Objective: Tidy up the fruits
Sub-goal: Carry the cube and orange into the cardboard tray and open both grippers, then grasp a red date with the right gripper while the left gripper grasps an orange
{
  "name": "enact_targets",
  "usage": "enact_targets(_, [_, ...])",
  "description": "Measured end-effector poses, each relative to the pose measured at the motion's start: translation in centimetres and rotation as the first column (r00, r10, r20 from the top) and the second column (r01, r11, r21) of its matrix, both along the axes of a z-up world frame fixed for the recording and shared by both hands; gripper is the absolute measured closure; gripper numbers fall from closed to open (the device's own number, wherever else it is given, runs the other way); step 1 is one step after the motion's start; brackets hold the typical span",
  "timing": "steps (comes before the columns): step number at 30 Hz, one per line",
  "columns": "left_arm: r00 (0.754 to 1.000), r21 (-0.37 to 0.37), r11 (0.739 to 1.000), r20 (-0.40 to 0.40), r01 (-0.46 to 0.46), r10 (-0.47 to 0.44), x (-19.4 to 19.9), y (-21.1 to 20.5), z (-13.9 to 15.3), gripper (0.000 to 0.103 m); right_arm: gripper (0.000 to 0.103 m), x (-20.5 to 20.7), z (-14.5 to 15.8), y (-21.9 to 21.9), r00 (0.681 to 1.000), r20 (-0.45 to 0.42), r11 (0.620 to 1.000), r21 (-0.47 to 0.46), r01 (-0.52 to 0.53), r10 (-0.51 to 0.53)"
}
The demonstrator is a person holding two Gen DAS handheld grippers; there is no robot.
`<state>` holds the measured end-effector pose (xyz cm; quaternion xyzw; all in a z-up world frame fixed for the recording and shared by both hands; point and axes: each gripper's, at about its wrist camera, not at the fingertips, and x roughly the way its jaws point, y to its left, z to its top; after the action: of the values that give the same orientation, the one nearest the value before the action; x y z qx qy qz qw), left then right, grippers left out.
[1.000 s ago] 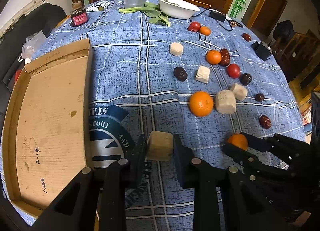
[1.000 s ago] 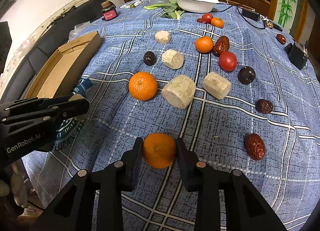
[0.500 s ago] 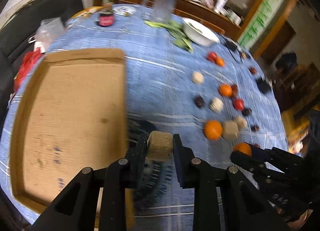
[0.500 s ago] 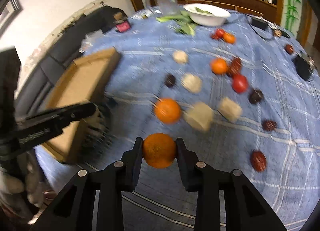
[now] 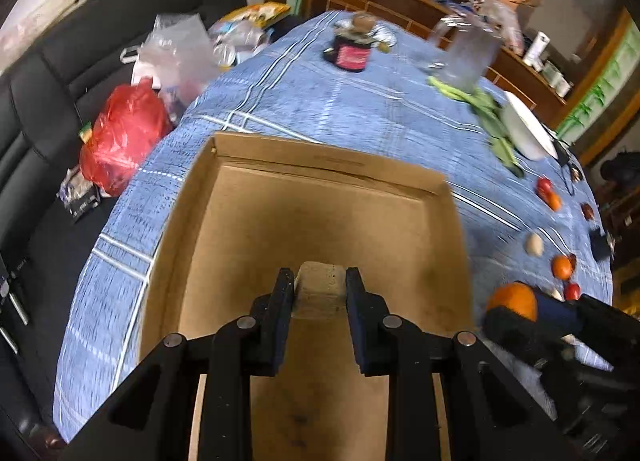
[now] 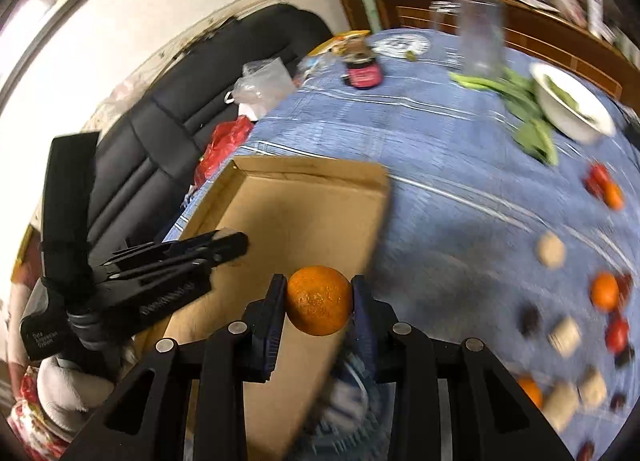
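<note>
Tools over the shallow brown cardboard tray (image 5: 320,197), each gripping one item.

My left tool (image 5: 320,293) clamps a pale beige, blocky chunk (image 5: 320,287) above the tray's floor; my right tool (image 6: 319,301) clasps a round orange citrus fruit (image 6: 319,300) above the tray's right edge. That tray lies on the left part of the blue plaid-clothed table (image 5: 360,109). Other oranges, red fruits, dark fruits and beige chunks lie scattered, blurred, on the right. Far off sit a white bowl (image 6: 572,105) and a dark jar (image 5: 352,55).
</note>
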<state>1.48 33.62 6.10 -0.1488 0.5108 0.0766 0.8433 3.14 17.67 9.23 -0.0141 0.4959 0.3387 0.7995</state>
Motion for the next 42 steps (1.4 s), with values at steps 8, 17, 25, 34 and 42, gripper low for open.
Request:
enact_targets(8, [0.999, -0.006, 1.0, -0.037, 0.025, -0.025, 2.5, 1.8, -2.4, 0.078, 0.067, 3.2, -4.3, 4.7, 0.999, -0.034, 0.996, -0.078, 0.034, -0.037])
enact_targets(17, [0.999, -0.051, 0.998, -0.005, 0.037, -0.037, 2.8, 2.7, -1.8, 0.076, 0.066, 4.1, -5.8, 5.1, 0.995, -0.05, 0.991, -0.108, 0.082, -0.088])
enact_targets(25, [0.997, -0.127, 0.991, 0.066, -0.031, 0.039, 0.4, 3.7, 1.2, 0.056, 0.049, 3.6, -4.1, 4.5, 0.993, -0.025, 0.99, -0.085, 0.109, -0.111])
enact_targets(34, [0.992, -0.142, 0.989, 0.111, -0.049, 0.066, -1.8, 2.4, 3.9, 0.053, 0.047, 0.1, -1.0, -0.8, 0.979, 0.0, 0.979, -0.007, 0.203, -0.203])
enact_targets(42, [0.994, -0.143, 0.99, 0.109, -0.011, 0.027, -2.8, -2.1, 5.2, 0.048, 0.044, -4.8, -1.1, -12.1, 0.926, 0.013, 0.926, -0.007, 0.376, -0.376])
